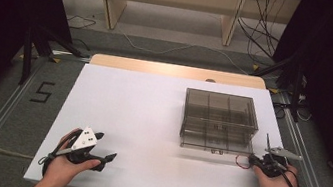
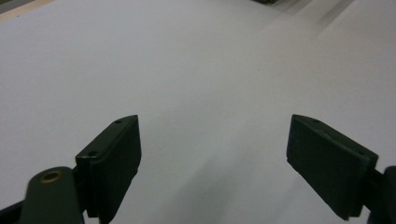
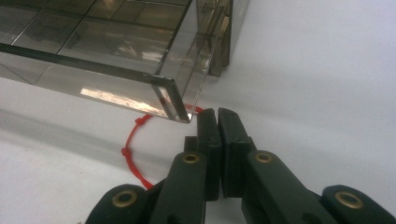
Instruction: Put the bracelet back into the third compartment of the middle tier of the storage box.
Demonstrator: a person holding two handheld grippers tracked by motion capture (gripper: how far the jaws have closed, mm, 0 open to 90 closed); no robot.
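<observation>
A smoked clear organizer box (image 1: 221, 107) stands on the right half of the white table (image 1: 151, 111), its lower drawer (image 1: 218, 138) pulled out toward me. A thin red knotted cord (image 3: 132, 140) lies in a loop by the drawer's front right corner (image 3: 173, 100); the same red cord (image 1: 242, 162) also appears from above. My right gripper (image 3: 217, 114) is shut, and the cord runs in at its tips. That right gripper (image 1: 251, 159) rests low on the table by that corner. My left gripper (image 1: 108, 146) is open at the near left, with bare table between its jaws (image 2: 215, 154).
The table's near edge is just behind both hands. The box sits close to the right edge. Beyond the far edge are a wooden shelf frame (image 1: 168, 3), loose cables (image 1: 259, 37) on the floor and dark stands at both sides.
</observation>
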